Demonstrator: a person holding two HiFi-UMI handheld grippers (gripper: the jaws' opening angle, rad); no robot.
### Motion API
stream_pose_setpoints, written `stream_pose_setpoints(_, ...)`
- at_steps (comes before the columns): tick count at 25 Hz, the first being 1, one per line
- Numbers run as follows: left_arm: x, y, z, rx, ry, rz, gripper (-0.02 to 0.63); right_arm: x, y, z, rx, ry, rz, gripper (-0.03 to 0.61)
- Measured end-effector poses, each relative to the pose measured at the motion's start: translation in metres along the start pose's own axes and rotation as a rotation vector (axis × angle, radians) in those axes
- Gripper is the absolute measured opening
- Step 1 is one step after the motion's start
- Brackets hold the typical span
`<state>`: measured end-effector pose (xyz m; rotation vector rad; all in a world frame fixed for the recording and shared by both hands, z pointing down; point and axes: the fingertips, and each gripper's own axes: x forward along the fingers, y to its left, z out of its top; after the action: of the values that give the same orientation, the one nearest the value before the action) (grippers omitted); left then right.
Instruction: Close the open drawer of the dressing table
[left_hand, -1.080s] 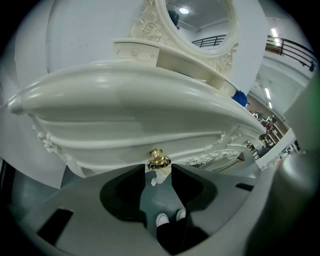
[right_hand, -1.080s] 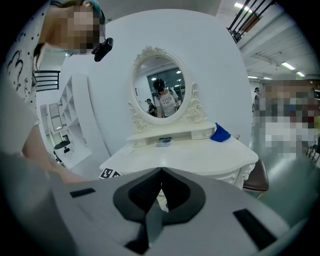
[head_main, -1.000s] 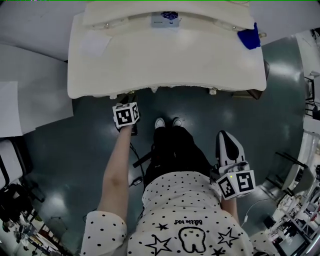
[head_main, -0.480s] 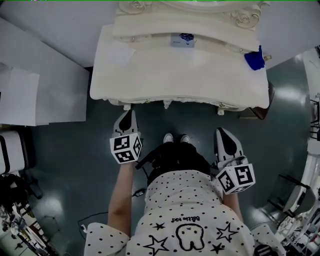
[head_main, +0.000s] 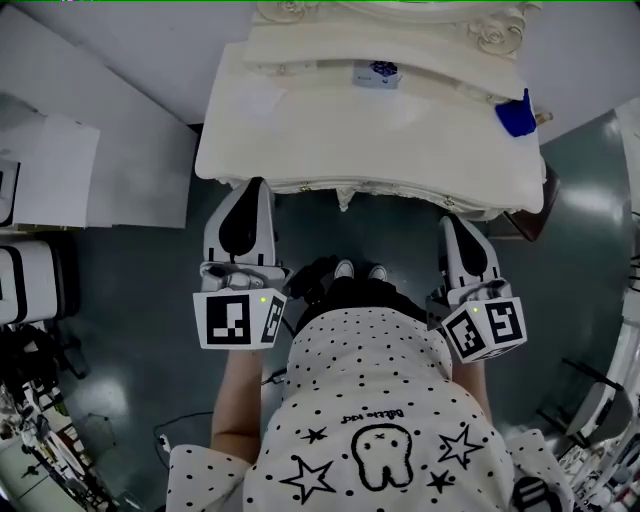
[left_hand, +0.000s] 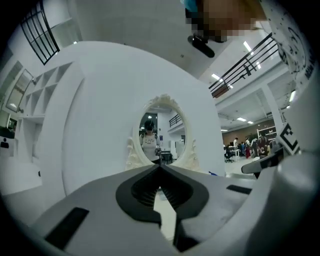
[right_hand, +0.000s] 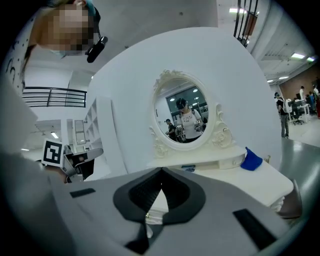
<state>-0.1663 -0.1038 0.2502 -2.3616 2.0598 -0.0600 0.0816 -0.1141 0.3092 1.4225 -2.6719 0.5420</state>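
The cream desk (head_main: 400, 140) stands against the wall ahead of the person; its drawer knobs (head_main: 345, 200) show in a row under the front edge, and as far as the head view tells the drawer fronts lie flush with that edge. The left hand-held gripper (head_main: 254, 186) is level at the front left corner, jaws pressed together with nothing between them; the right hand-held gripper (head_main: 450, 219) is just before the front right corner, its jaws likewise pressed together and empty. An oval mirror (right_hand: 182, 120) rises at the back edge; a blue cloth (head_main: 515, 113) lies at the back right corner.
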Motion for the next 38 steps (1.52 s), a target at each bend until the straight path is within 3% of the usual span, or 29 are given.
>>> stream_pose_setpoints(3,-0.009,-0.018,0.028,0.013,-0.071,-0.005,0.012,-0.005,0.001,0.015,-0.002,-0.038,0.022,0.009)
stream_pose_setpoints(6,-0.017,-0.038,0.033,-0.004,-0.095,-0.015,0.012,-0.01,-0.001,0.018,-0.001,-0.051,0.031,0.008)
stream_pose_setpoints(15,-0.035,-0.075,-0.018,-0.15,0.031,-0.06,0.012,-0.026,-0.004,0.009,0.01,-0.038,0.016,0.008)
stream_pose_setpoints(20,-0.024,-0.085,-0.011,-0.218,-0.004,-0.093,0.012,-0.024,-0.009,0.007,-0.006,-0.021,0.007,0.009)
stream_pose_setpoints(23,-0.021,-0.082,-0.013,-0.258,0.055,-0.078,0.012,-0.02,-0.003,0.009,-0.04,-0.019,0.026,0.009)
stream_pose_setpoints(28,-0.011,-0.079,-0.003,-0.251,0.068,-0.083,0.012,-0.014,-0.003,0.015,-0.067,-0.023,0.02,0.008)
stream_pose_setpoints(33,-0.007,-0.075,0.004,-0.232,0.061,-0.078,0.012,-0.015,-0.016,0.018,-0.001,-0.021,-0.027,0.008)
stream_pose_setpoints(38,-0.004,-0.082,0.006,-0.235,0.052,-0.079,0.012,-0.019,-0.029,0.024,0.001,-0.025,-0.042,0.009)
